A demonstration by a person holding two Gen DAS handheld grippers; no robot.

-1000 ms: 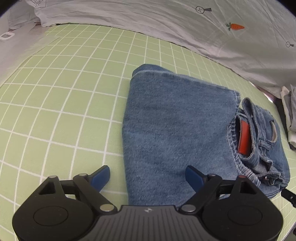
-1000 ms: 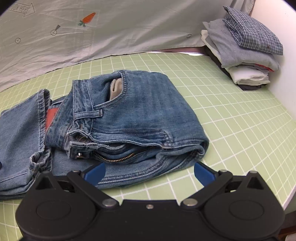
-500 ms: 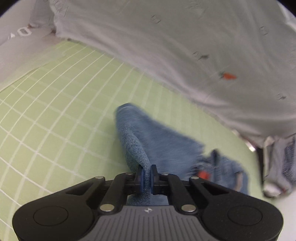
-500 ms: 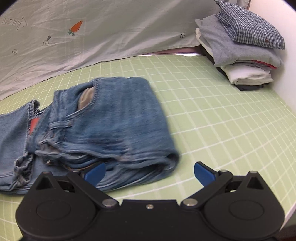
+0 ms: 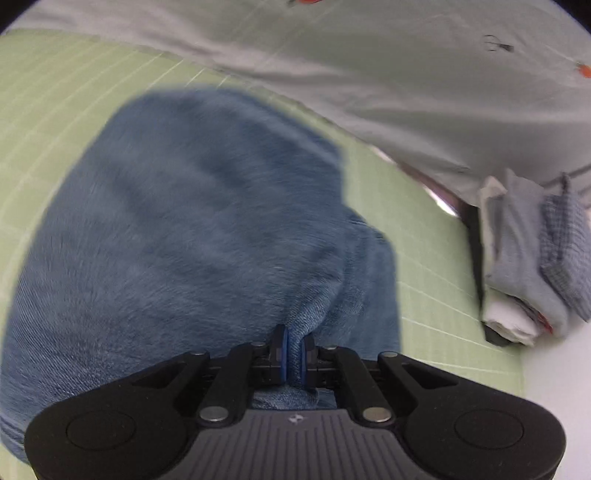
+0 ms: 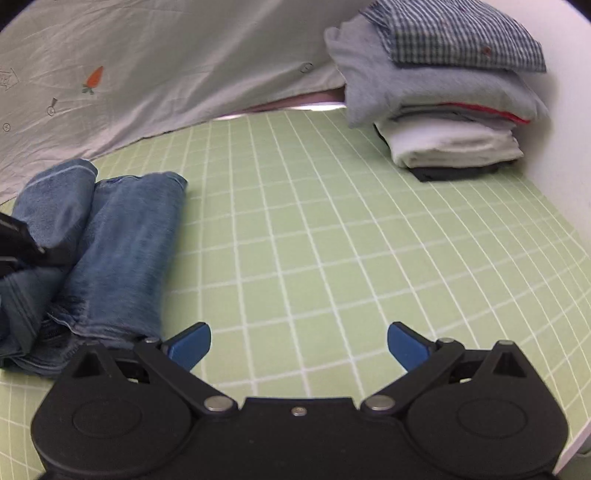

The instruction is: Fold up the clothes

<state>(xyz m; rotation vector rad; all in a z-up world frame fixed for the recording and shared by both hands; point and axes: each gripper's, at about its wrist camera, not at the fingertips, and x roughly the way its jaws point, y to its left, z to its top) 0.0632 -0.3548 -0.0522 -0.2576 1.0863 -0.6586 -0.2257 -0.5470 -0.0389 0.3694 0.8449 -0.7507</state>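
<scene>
On the green gridded counter [image 6: 332,229], beside a stack of folded clothes [image 6: 443,110], the left claw [image 5: 293,354] pinches a fold of the jeans [image 5: 184,240], which should land squarely on the layer beneath, while the right claw [image 6: 299,341] hangs spread wide and empty.

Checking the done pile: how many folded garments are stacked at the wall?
5 visible: checked shirt on top, grey-blue one, a thin red-edged layer, white one, dark one at bottom. More may be hidden.
</scene>
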